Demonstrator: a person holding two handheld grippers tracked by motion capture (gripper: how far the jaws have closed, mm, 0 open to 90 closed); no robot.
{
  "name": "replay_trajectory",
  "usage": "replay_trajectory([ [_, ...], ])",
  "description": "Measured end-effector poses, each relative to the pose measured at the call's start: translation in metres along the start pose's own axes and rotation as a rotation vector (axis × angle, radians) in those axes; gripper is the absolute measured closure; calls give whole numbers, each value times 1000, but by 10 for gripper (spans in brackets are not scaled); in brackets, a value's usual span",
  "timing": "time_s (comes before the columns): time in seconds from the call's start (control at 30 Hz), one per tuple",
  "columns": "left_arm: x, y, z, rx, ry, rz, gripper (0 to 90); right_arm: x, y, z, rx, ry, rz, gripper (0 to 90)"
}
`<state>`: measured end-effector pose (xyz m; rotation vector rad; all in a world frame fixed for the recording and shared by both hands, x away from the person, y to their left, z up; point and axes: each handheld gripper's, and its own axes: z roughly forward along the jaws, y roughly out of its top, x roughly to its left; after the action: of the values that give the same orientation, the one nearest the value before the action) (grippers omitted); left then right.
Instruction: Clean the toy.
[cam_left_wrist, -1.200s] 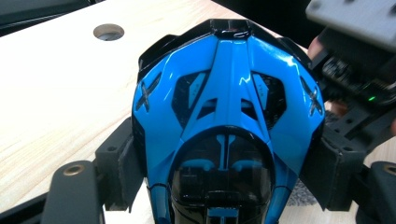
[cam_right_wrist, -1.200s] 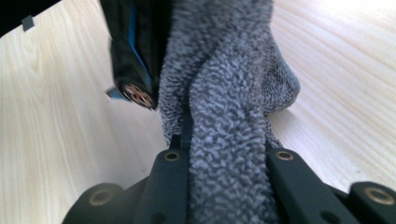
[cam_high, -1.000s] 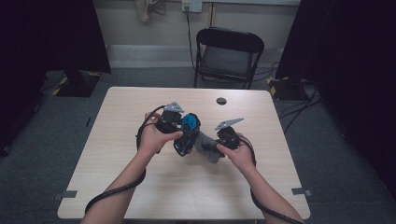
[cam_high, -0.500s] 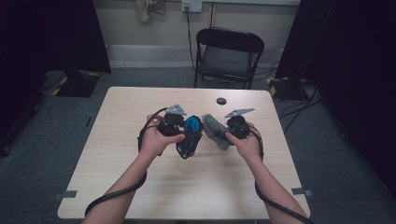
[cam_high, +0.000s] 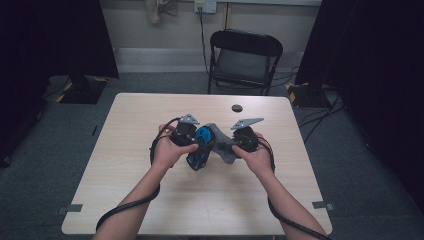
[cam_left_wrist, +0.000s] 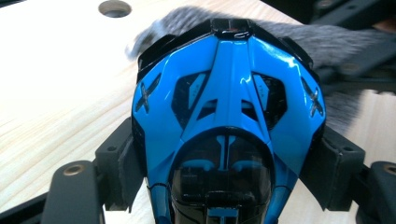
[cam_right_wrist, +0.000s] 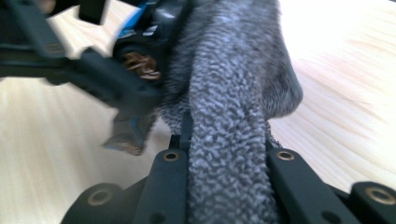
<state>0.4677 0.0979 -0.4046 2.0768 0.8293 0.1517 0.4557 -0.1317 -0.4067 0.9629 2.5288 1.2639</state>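
Compared with one second ago, the right gripper (cam_high: 239, 148) is a little higher and the grey cloth (cam_high: 220, 145) now lies up against the blue toy car (cam_high: 200, 148); I judge that the wiping of the car is under way. The left gripper (cam_high: 196, 144) pinches the car by its two sides above the middle of the table (cam_high: 125, 150). The right one is pressed together on the cloth. The car's long axis runs near to far, tilted a little to the right, with one end toward the small hole (cam_high: 237, 108); which end is the front I cannot tell.
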Motion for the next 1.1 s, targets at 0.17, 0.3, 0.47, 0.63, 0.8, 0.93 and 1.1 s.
replay_trajectory([
  [0.17,0,3,0,4,9,10,246,10,-2,7,2,42,-29,765],
  [0.3,1,4,-1,3,15,7,246,15,-6,13,9,54,-34,765],
  [0.47,0,6,-2,-3,15,8,246,19,-11,19,31,63,-31,765],
  [0.63,-2,9,-4,-18,10,12,246,20,-17,27,42,78,-20,765],
  [0.8,-3,11,-7,-32,17,17,247,24,-23,35,55,93,-13,765],
  [0.93,-1,9,-9,-31,18,15,247,27,-25,38,71,96,-21,765],
  [1.1,-1,2,-14,-20,15,17,247,15,-24,30,66,53,2,765],
])
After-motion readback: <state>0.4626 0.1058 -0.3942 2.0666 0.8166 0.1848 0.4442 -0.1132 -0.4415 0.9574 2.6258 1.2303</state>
